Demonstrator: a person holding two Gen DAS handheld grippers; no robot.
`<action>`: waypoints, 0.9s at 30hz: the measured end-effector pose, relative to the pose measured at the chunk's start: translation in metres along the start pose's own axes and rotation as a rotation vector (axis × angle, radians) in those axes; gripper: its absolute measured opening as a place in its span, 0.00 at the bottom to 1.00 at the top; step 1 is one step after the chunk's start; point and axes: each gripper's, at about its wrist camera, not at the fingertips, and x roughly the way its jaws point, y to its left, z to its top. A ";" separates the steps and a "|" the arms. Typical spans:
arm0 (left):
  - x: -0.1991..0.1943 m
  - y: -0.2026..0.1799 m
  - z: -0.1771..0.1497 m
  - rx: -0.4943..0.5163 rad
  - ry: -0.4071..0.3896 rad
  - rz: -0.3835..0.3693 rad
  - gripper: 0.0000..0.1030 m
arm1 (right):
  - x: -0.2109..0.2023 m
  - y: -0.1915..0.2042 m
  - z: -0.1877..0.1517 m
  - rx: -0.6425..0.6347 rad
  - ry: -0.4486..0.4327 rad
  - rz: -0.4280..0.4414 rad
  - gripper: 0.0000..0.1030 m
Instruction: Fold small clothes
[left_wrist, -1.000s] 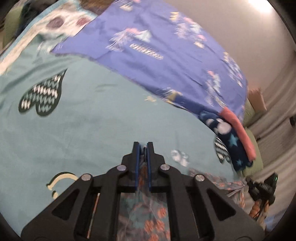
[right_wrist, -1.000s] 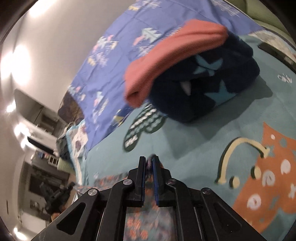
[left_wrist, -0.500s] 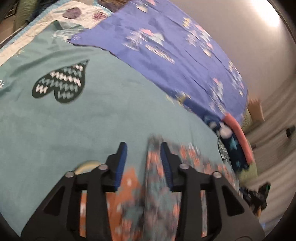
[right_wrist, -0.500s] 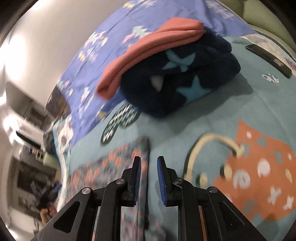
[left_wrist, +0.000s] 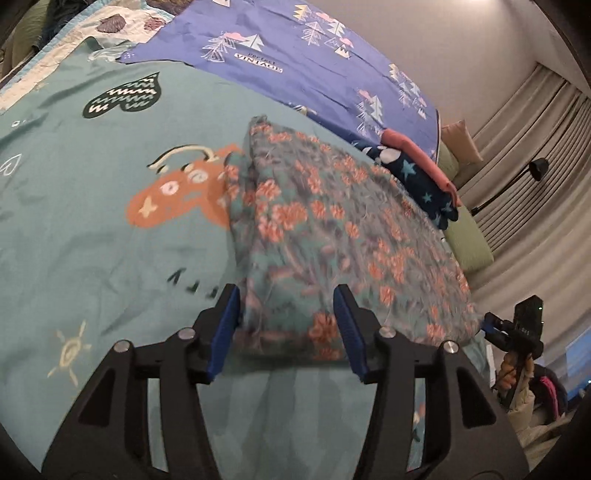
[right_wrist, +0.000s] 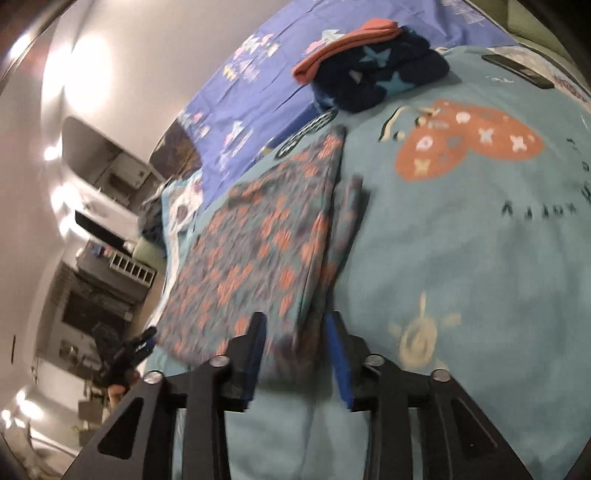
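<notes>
A folded floral garment (left_wrist: 332, 236), teal with orange flowers, lies flat on the teal bedspread (left_wrist: 110, 240). It also shows in the right wrist view (right_wrist: 258, 251). My left gripper (left_wrist: 286, 332) is open and empty, held just above the garment's near edge. My right gripper (right_wrist: 295, 347) is open and empty, over the garment's near right corner. Neither touches the cloth.
A folded stack of a navy star-print piece (left_wrist: 417, 177) under a coral piece (left_wrist: 413, 147) sits at the far side, also seen in the right wrist view (right_wrist: 376, 74). A purple sheet (left_wrist: 295, 55) covers the back. A dark phone (right_wrist: 517, 70) lies far right. A tripod (left_wrist: 517, 328) stands beside the bed.
Both grippers were shut on the floral garment a second ago. They opened, let it drop flat on the bed, and pulled back toward the near edge.
</notes>
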 end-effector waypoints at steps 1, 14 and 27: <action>-0.001 0.000 -0.001 -0.001 -0.004 -0.015 0.53 | 0.000 0.001 -0.003 -0.005 0.003 -0.017 0.39; -0.041 -0.002 -0.017 -0.007 -0.103 -0.091 0.06 | -0.021 0.030 -0.025 -0.104 -0.016 -0.038 0.05; -0.046 0.025 -0.059 -0.192 -0.055 -0.099 0.58 | -0.023 -0.005 -0.051 0.102 0.018 0.106 0.35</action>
